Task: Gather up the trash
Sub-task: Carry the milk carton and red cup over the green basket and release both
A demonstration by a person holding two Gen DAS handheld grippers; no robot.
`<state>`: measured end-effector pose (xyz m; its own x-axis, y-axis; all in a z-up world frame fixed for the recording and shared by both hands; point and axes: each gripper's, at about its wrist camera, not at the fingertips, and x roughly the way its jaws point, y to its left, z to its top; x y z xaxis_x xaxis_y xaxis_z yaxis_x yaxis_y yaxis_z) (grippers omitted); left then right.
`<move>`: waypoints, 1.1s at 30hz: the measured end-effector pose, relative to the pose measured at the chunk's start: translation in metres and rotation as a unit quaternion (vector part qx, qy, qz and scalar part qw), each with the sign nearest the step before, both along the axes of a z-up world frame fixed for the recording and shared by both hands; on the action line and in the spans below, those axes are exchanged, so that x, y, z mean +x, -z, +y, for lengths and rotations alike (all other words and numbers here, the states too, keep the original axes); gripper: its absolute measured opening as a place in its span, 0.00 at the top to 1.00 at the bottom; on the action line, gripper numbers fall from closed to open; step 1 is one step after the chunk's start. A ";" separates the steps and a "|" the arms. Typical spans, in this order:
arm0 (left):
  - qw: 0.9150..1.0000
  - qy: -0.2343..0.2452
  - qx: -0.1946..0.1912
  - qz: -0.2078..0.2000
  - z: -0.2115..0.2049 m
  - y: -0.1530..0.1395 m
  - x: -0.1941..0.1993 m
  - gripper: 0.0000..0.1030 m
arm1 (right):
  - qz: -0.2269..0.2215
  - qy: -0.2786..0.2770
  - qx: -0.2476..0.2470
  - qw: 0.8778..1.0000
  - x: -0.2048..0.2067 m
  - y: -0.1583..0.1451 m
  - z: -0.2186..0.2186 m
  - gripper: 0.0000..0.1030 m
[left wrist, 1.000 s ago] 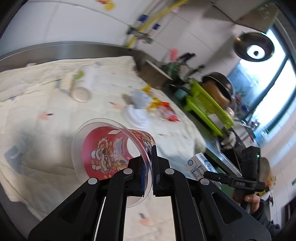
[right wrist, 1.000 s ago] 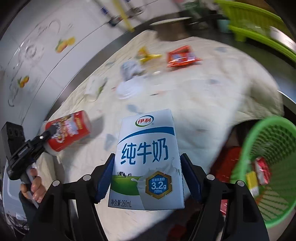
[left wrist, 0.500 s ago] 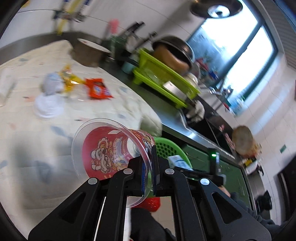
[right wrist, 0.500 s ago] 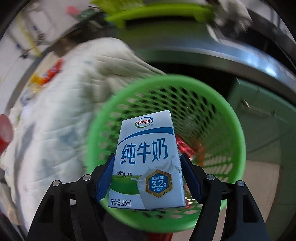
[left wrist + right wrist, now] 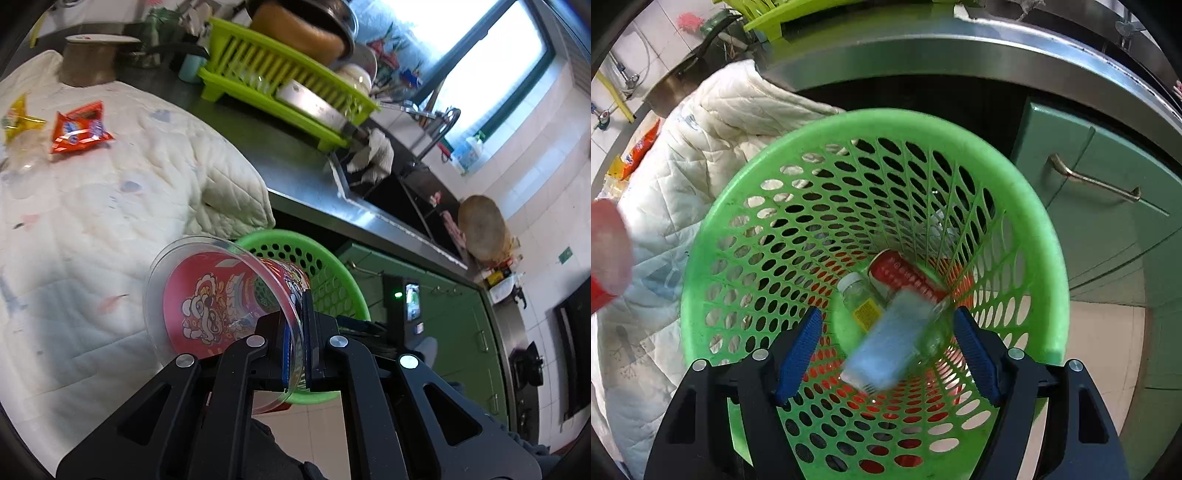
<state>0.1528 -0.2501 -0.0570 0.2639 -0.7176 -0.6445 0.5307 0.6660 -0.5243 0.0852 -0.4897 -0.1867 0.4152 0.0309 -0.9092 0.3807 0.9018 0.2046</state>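
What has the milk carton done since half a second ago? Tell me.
Yes: the milk carton has left the opening right claw and is dropping, blurred, inside the green basket.

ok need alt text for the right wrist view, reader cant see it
Right gripper looks down into a green basket, its jaws opening, with a blurred milk carton dropping free between them. At the bottom lie a red can and a small bottle; a white quilt drapes to the left.
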 end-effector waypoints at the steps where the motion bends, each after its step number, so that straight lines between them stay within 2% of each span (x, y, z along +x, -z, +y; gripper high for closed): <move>1: 1.000 0.003 0.004 0.003 -0.008 0.004 0.001 0.96 | -0.007 -0.001 0.002 1.000 -0.002 -0.004 -0.002 0.31; 14: 0.998 0.031 0.044 0.039 -0.078 0.053 0.017 0.96 | -0.079 -0.025 -0.024 0.996 -0.047 -0.073 0.000 0.26; 19: 0.997 0.032 0.058 0.041 -0.100 0.064 0.022 0.96 | -0.098 -0.023 -0.025 0.995 -0.062 -0.087 -0.003 0.26; 21: 0.997 0.032 0.063 0.043 -0.107 0.068 0.025 0.92 | -0.103 -0.020 -0.024 0.994 -0.067 -0.090 -0.005 0.26; 22: 0.996 0.031 0.064 0.047 -0.109 0.070 0.027 0.87 | -0.104 -0.019 -0.024 0.994 -0.069 -0.091 -0.005 0.26; 24: 0.996 0.024 0.070 0.047 -0.112 0.073 0.028 0.70 | -0.105 -0.017 -0.025 0.994 -0.073 -0.091 -0.007 0.25; 25: 0.996 0.023 0.067 0.047 -0.112 0.073 0.028 0.55 | -0.105 -0.016 -0.025 0.994 -0.074 -0.092 -0.008 0.25; 33: 0.997 0.012 0.069 0.037 -0.094 0.065 0.021 0.52 | -0.106 -0.020 -0.027 0.994 -0.079 -0.094 -0.004 0.25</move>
